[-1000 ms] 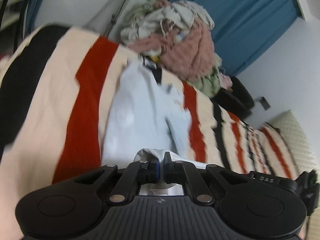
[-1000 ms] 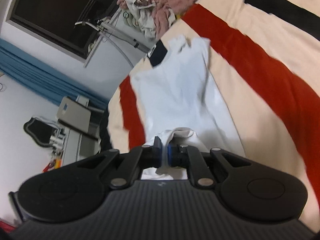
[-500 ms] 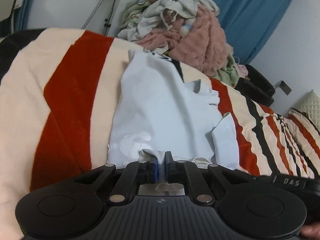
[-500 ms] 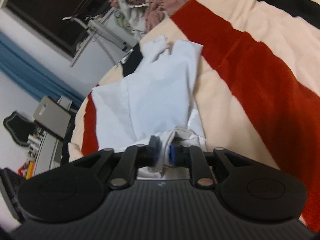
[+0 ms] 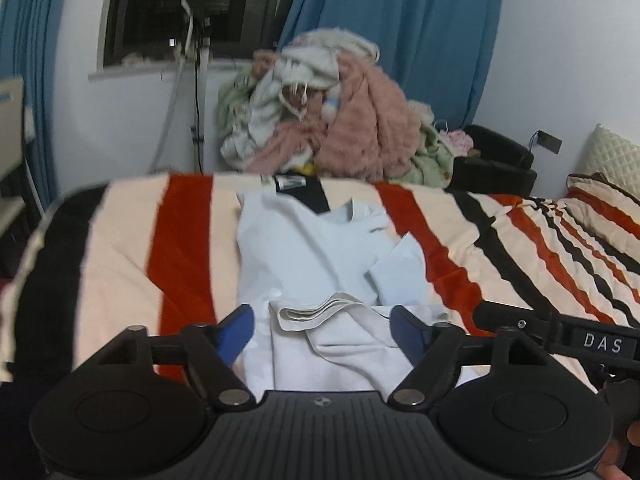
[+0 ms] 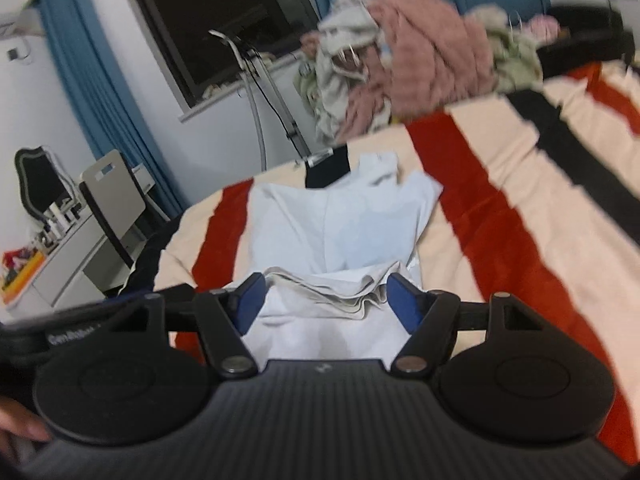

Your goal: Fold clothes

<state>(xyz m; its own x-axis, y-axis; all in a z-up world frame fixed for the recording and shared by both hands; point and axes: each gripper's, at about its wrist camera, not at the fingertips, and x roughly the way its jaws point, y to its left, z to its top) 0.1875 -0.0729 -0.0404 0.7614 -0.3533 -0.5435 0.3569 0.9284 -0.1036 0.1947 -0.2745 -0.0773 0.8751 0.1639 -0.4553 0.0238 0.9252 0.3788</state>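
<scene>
A pale blue-white shirt (image 5: 308, 248) lies on the striped bed, its near hem folded back into a bunched edge (image 5: 316, 312). My left gripper (image 5: 326, 326) is open, its blue pads on either side of that folded hem, holding nothing. In the right wrist view the same shirt (image 6: 340, 224) lies ahead with its stacked hem (image 6: 332, 288) between the pads. My right gripper (image 6: 326, 300) is open and empty. A dark garment (image 5: 306, 194) lies past the shirt's collar.
The bed has a cream, red and black striped blanket (image 5: 500, 248). A heap of pink and pale clothes (image 5: 340, 120) sits at the far edge. A metal stand (image 5: 188, 92) is by the window. A desk and chair (image 6: 108, 204) stand left. A pillow (image 5: 608, 160) lies at right.
Both grippers were shut on the shirt's hem; both have opened and let it go. The hem now rests folded over on the shirt. Both views have levelled out.
</scene>
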